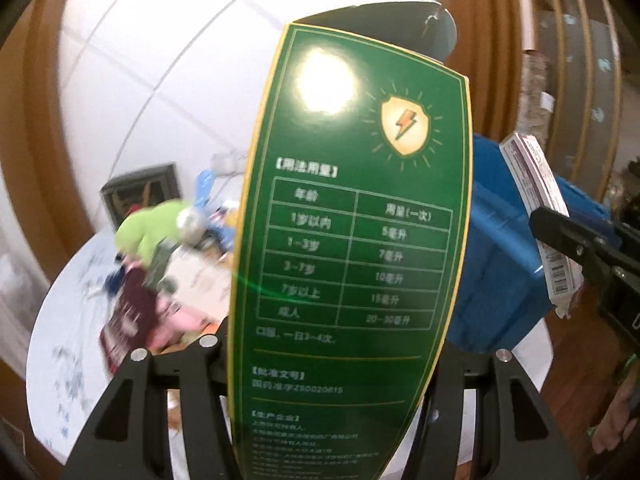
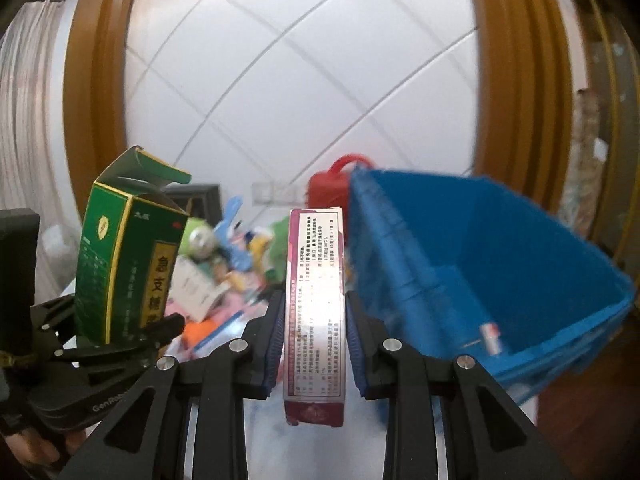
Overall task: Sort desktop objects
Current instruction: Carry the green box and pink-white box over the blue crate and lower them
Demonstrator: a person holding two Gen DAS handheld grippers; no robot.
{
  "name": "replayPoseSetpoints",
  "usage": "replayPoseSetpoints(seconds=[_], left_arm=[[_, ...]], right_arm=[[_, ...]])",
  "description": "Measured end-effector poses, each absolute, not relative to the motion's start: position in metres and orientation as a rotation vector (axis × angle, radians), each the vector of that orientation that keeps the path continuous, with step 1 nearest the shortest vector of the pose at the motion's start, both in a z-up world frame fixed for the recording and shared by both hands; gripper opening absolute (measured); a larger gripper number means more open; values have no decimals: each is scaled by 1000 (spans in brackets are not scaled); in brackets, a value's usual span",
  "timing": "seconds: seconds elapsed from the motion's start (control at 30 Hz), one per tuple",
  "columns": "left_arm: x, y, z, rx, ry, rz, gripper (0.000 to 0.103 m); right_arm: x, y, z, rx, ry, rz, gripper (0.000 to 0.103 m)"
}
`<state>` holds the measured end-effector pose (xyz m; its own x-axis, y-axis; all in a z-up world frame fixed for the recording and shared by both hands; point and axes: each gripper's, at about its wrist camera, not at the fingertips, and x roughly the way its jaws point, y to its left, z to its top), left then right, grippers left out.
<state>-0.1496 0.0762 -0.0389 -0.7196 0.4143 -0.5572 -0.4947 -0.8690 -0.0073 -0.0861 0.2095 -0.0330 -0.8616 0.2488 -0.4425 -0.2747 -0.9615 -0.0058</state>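
A tall green medicine box fills the middle of the left wrist view, and my left gripper is shut on its lower part. From the right wrist view the same green box stands upright at the left with its top flap open, held in the left gripper. My right gripper is shut on a slim maroon and white box, its blue pads pressing both long sides. That slim box and the right gripper show at the right edge of the left wrist view. Both boxes are lifted above the table.
An open blue bin stands at the right with a small tube inside, and a red handled container sits behind it. A pile with a green plush and a blue toy covers the white table. A hand grips the left tool.
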Motion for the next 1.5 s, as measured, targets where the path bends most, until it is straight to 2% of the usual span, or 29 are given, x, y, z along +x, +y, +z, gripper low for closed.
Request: replayPoseSetpoints(seconds=[0.27, 0.33, 0.4, 0.53, 0.7, 1.03, 1.37, 1.43, 1.5], left_arm=[[-140, 223, 4, -699, 204, 2419, 55], [-141, 265, 13, -701, 212, 2408, 58], [-142, 306, 25, -629, 303, 2483, 59], [-172, 361, 45, -788, 248, 2342, 53], [-197, 432, 49, -858, 348, 2387, 52], [-234, 471, -25, -1163, 407, 2323, 52], [-250, 470, -58, -1369, 432, 2263, 55], [-246, 470, -57, -1364, 442, 2280, 55], [-244, 468, -57, -1365, 436, 2283, 55]], right_arm=[[-54, 326, 1, -533, 65, 2710, 28], [-49, 368, 6, -554, 80, 2688, 28], [-45, 411, 13, -590, 88, 2669, 28], [-56, 479, 20, -699, 93, 2649, 28], [-87, 538, 35, -814, 41, 2637, 28], [-140, 579, -23, -1144, 15, 2610, 28], [-169, 593, -66, -1400, 59, 2564, 29], [-167, 592, -65, -1406, 49, 2560, 36], [-165, 592, -65, -1414, 40, 2549, 58]])
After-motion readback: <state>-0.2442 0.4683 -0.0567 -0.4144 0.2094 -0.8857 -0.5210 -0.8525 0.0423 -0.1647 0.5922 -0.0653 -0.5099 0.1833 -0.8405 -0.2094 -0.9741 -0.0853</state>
